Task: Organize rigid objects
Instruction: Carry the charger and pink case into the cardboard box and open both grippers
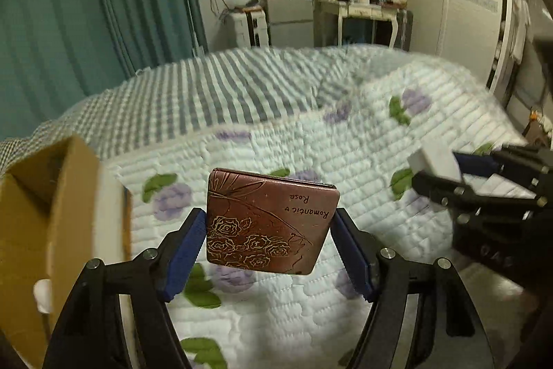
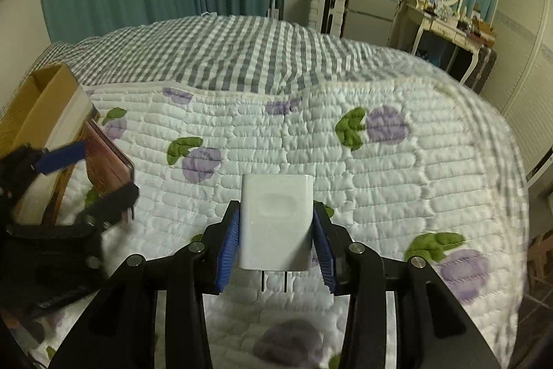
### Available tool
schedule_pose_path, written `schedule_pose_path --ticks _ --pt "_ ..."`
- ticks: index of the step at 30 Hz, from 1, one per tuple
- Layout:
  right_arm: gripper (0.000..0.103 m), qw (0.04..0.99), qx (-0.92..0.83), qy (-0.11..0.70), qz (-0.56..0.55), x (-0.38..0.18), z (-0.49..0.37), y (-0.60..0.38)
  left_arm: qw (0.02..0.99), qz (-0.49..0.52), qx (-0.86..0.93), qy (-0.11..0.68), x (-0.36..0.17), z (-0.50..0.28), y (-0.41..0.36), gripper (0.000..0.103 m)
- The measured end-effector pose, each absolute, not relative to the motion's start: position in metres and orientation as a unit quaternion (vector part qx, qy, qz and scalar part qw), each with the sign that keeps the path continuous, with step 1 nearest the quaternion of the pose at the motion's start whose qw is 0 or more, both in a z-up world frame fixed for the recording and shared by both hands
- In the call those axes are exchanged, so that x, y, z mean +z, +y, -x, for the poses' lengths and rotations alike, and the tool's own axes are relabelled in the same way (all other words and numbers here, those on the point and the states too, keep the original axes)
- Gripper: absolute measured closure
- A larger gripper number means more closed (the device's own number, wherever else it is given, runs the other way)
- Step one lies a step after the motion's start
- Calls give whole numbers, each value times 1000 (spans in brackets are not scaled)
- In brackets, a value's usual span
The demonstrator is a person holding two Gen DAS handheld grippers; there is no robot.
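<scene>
The left claw (image 1: 268,230) is closed about halfway on a flat pink tin (image 1: 269,223), its pads pressing the tin's two side edges, the broad rose-patterned face turned up toward the camera and held clear above the bed (image 1: 311,144); the right claw (image 2: 275,230) is closed narrowly on a white charger (image 2: 274,223), prongs pointing back toward the wrist, also lifted off the quilt; the cardboard box (image 1: 52,196) stands open just to the left of the left claw, close by, and well to the left of the right claw beyond the other arm; so the left hand is the nearer one, and I judge the tin goes in first, swung leftward over the box's rim.
</scene>
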State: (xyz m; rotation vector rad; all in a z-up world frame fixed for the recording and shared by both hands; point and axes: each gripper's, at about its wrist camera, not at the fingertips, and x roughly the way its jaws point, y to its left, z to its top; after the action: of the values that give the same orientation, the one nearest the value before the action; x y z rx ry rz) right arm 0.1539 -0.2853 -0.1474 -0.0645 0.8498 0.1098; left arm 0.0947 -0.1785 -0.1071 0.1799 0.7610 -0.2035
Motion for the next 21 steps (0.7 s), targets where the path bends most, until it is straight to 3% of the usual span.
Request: schedule_pose_path --ticks 13,21 --pt "63 942 71 320 65 -25 -94 -229 959 -39 -66 273 18 -30 -96 29" --pt "63 948 138 275 81 27 -70 -148 970 -5 -15 244 47 -2 -11 29"
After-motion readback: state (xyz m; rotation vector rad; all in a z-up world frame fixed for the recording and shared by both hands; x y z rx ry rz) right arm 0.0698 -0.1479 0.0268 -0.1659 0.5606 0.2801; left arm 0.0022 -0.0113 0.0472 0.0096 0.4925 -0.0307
